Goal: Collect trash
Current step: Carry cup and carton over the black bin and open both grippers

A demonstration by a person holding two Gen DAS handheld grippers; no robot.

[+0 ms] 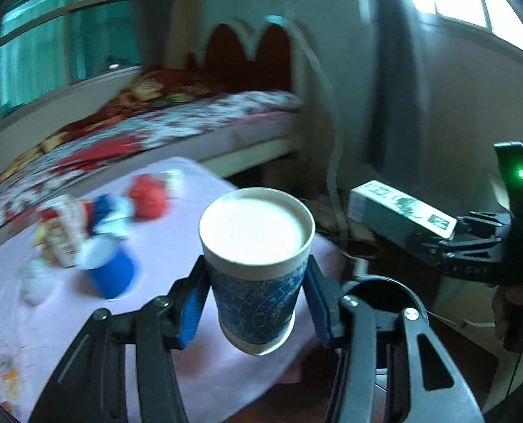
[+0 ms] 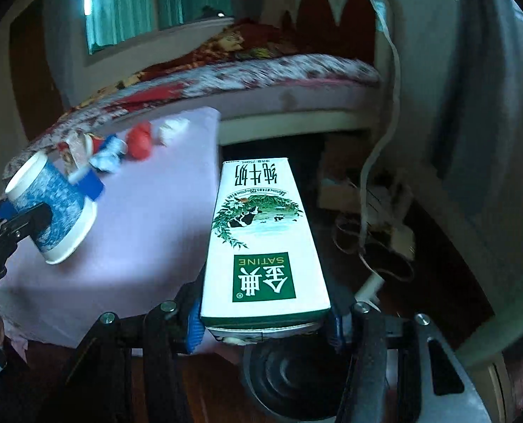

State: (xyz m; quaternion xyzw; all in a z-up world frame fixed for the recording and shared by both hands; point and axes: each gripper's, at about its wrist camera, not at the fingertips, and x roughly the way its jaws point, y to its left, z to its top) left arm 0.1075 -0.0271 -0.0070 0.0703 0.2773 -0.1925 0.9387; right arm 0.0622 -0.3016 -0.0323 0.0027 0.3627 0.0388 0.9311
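I had both tongs loaded. The left tongs [image 1: 257, 312] were clamped on the blue-patterned paper cup [image 1: 256, 268], its blue pads pressing the sleeve on either side, the cup upright with its mouth up and lifted clear of the counter [image 1: 176, 380]. The right tongs [image 2: 265, 324] were closed on the milk carton [image 2: 265, 246], gripping it at its near end, so the carton's long axis ran straight out ahead of the fingers, roughly level.

The relation I judged the next move to turn on was the dark round opening, probably a bin [image 1: 384, 294], just below and to the right of the left tongs; the right wrist view showed the same dark rim [image 2: 289, 366] directly under the carton's gripped end. By my reading the carton sat closer over it than the cup, so the right hand looked better placed to drop first, with the cup needing a short shift rightward.

More trash remained on the counter to the left: a toppled blue cup [image 1: 108, 271], a red crumpled wrapper [image 1: 148, 195] and mixed scraps [image 1: 60, 225], well apart from both tongs, nearer the left.
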